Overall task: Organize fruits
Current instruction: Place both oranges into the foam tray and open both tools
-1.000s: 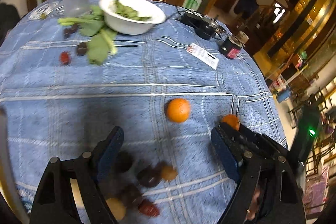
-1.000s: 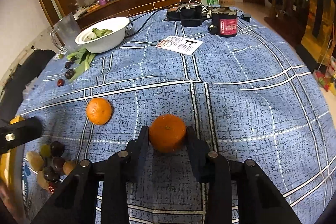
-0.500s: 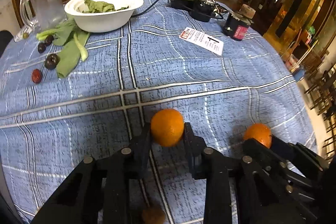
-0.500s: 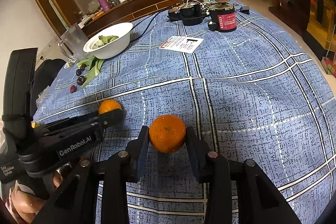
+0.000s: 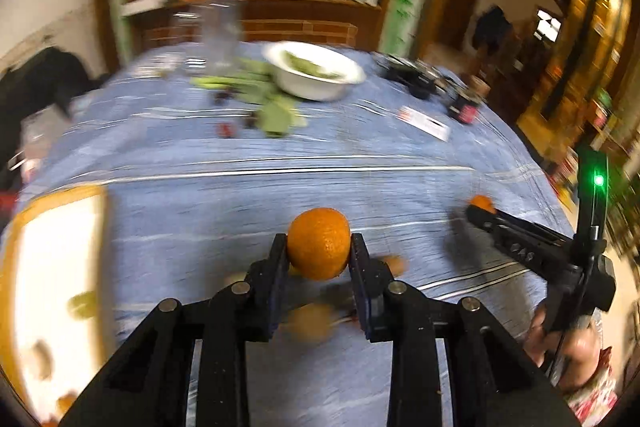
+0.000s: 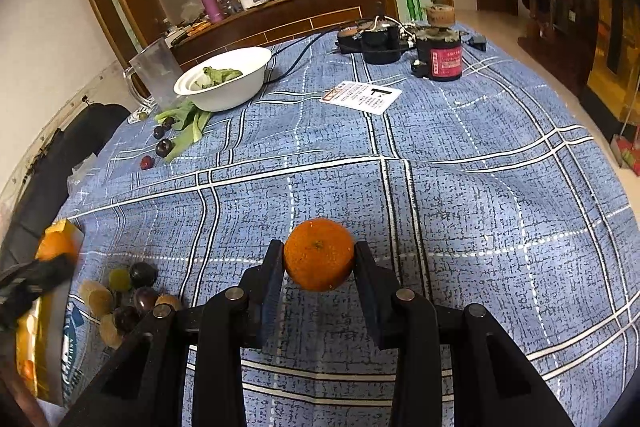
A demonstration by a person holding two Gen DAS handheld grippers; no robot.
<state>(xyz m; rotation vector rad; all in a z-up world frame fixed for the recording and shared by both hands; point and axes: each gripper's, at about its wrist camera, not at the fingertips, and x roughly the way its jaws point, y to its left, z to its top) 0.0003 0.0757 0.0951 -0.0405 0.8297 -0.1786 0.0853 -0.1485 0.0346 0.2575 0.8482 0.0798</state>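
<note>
Two oranges, one per gripper: the left gripper [image 5: 319, 247] has its fingers closed on one orange [image 5: 319, 243] above the blue checked worktop [image 6: 460, 195], the right gripper [image 6: 318, 257] clamps the second orange [image 6: 319, 254]; one white bowl [image 6: 224, 79] of greens sits beyond

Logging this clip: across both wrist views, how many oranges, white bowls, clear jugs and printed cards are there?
Oranges: 2 (first orange in the right tool, second orange in the left tool)
White bowl: 1
Clear jug: 1
Printed card: 1
Total: 5
</note>
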